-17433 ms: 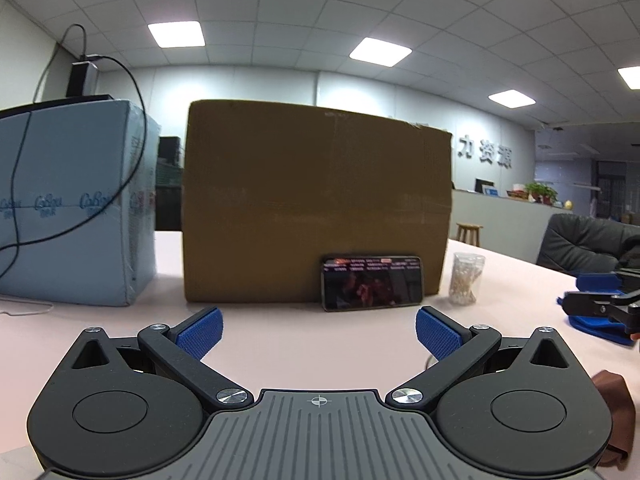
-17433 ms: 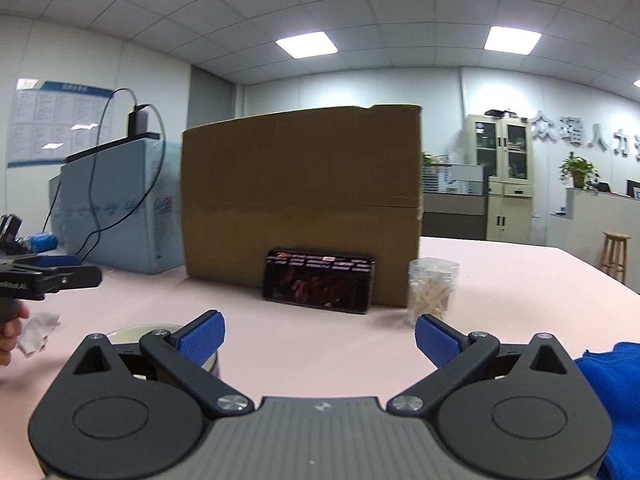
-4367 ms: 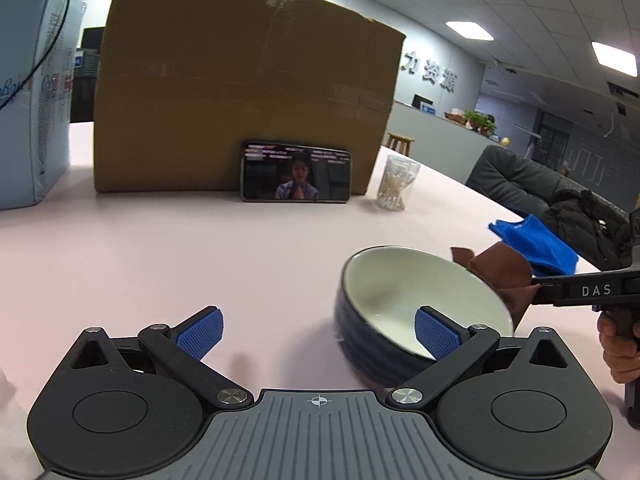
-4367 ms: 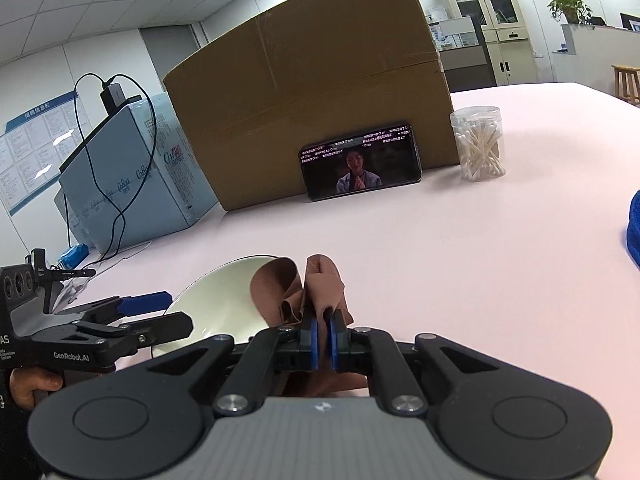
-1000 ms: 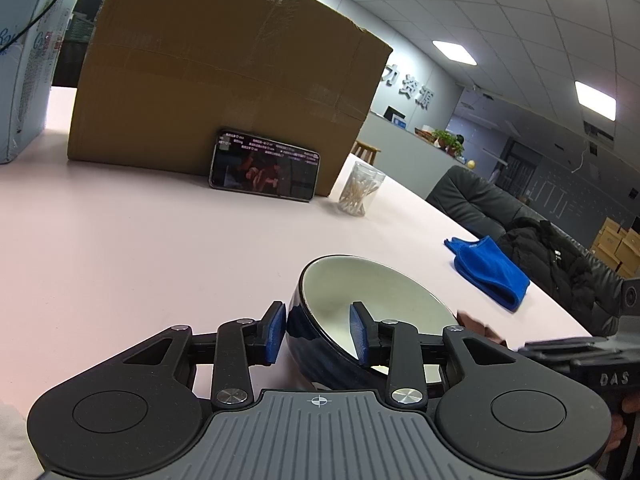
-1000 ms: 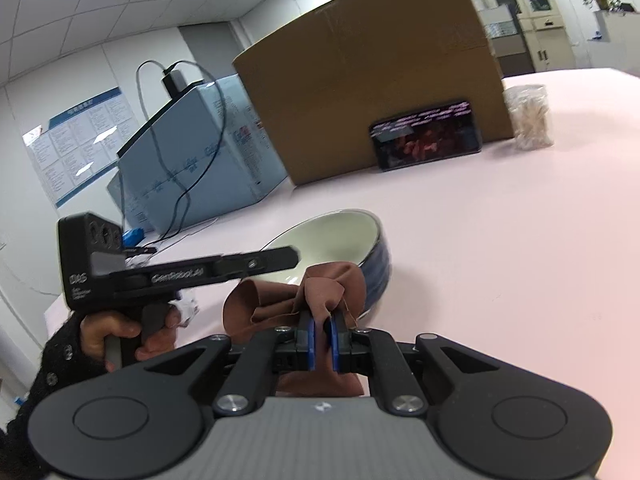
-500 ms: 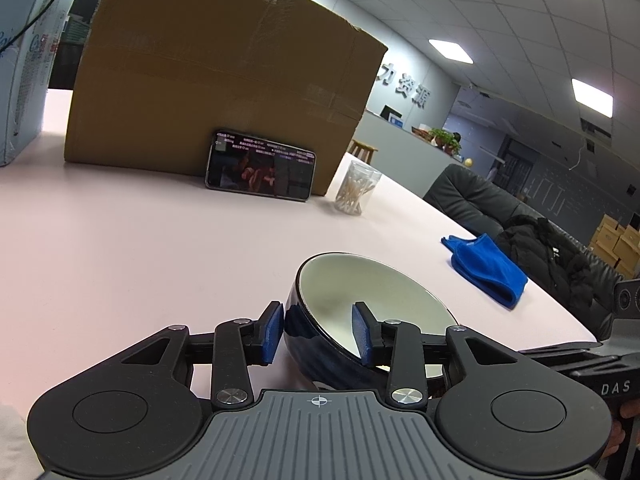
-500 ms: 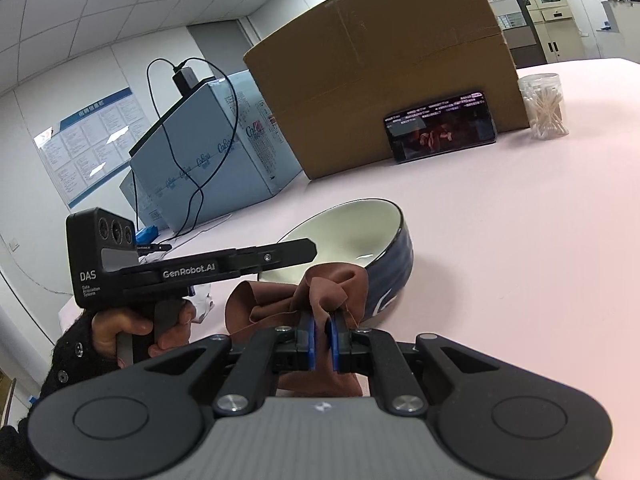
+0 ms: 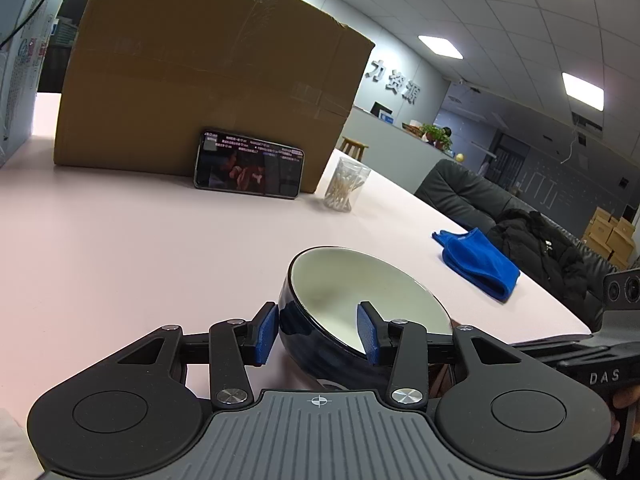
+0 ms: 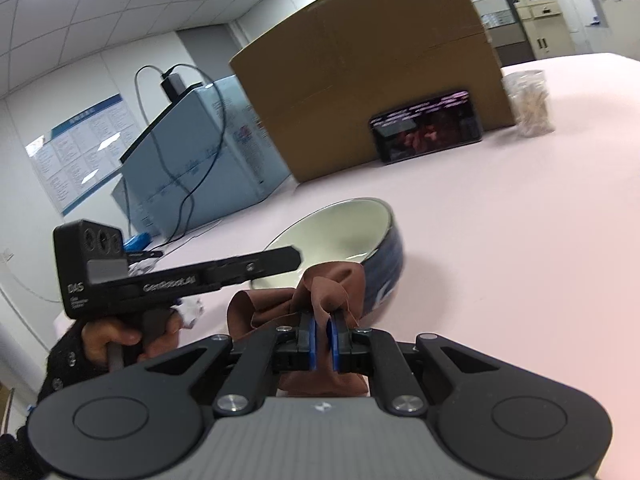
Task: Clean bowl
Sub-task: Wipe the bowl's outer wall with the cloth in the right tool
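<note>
While the left claw (image 9: 316,334) straddles the bowl's (image 9: 352,292) near wall, one pad outside and one inside, pinching it, the bowl sits tilted at lower centre of the left view, likely to present its white inside for wiping. The right claw (image 10: 322,344) is pressed together on a brown cloth (image 10: 320,292), bunched just before the rim. On the worktop (image 9: 120,240): one bowl, one brown cloth, one blue cloth (image 9: 480,262), one phone (image 9: 248,170), one swab jar (image 9: 346,190), one cardboard box (image 9: 200,80).
</note>
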A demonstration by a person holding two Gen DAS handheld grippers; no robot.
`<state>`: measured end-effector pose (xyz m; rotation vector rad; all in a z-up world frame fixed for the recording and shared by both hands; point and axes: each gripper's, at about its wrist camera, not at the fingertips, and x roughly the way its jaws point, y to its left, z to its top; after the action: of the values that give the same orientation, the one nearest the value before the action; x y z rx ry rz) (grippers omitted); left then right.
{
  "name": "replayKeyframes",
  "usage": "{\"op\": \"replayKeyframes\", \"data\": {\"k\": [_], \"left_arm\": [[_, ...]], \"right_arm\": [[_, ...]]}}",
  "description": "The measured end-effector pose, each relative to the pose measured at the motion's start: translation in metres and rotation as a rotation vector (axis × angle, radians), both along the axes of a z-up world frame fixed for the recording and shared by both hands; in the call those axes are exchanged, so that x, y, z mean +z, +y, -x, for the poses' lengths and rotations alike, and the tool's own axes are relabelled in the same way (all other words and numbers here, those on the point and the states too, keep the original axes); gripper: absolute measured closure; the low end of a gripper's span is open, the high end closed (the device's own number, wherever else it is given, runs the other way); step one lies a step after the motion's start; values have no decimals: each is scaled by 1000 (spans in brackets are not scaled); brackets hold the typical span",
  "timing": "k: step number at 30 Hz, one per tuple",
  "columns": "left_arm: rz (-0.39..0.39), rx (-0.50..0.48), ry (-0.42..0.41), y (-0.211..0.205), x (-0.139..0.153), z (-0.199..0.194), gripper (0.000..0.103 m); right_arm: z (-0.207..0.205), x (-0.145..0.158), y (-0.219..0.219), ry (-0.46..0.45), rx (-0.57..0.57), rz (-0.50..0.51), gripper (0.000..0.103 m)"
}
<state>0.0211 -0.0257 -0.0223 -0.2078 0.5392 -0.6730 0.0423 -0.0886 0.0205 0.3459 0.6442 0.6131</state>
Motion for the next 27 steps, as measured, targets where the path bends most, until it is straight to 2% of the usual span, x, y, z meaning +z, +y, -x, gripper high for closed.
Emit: {"op": "replayKeyframes", "data": {"k": [4, 12, 16, 22, 27], "left_arm": [[-1, 0, -1, -2, 1, 1, 62], [-2, 0, -2, -2, 1, 2, 62], [-3, 0, -2, -3, 0, 3, 61], [-6, 1, -5, -5, 2, 6, 61], [-4, 1, -7, -6, 2, 7, 61]], "right_arm": [[1, 3, -3, -6, -11, -3, 93], [0, 8, -20, -36, -108, 18, 93], [0, 5, -15, -26, -82, 13, 93], [-2, 0, 3, -6, 16, -15, 93], [0, 2, -2, -12, -4, -15, 93]]}}
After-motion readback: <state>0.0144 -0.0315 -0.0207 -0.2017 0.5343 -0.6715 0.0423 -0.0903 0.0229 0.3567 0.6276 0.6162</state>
